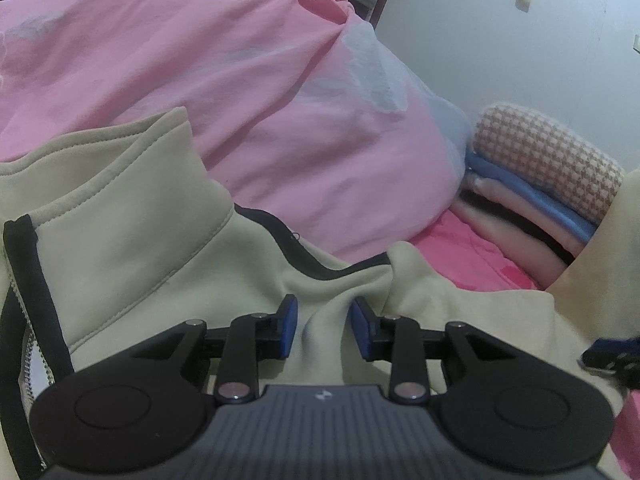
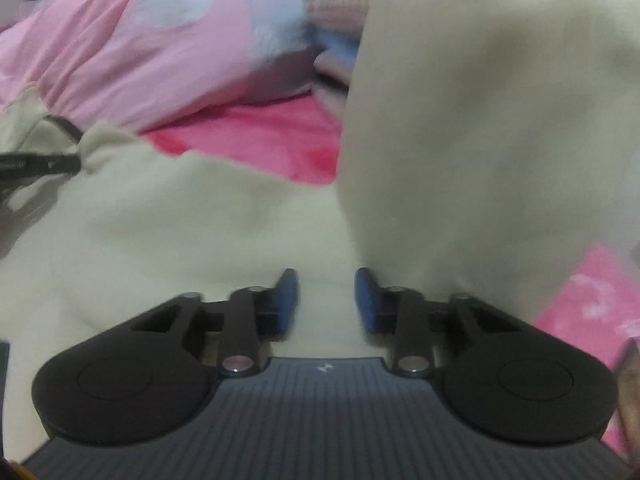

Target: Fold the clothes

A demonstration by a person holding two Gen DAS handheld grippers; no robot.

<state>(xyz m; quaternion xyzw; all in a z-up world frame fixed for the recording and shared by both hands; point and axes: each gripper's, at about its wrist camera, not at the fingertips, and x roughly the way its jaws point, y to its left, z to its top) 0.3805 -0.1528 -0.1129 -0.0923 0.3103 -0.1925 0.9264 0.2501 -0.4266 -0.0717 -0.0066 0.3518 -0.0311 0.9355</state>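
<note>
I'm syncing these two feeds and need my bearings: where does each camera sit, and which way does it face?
Left wrist: on the left gripper, looking along its fingers, down at the cream jacket; beyond lie a pink quilt and folded stack.
Right wrist: on the right gripper, over the same jacket; blurred.
Shared: jacket, quilt, stack; each glimpses the other gripper.

Cream jacket (image 1: 132,240) with black trim, pink quilt (image 1: 200,60) patched pale blue, hot-pink sheet (image 2: 256,140), brown-and-white checked roll (image 1: 548,160), blue pads (image 1: 289,320).
</note>
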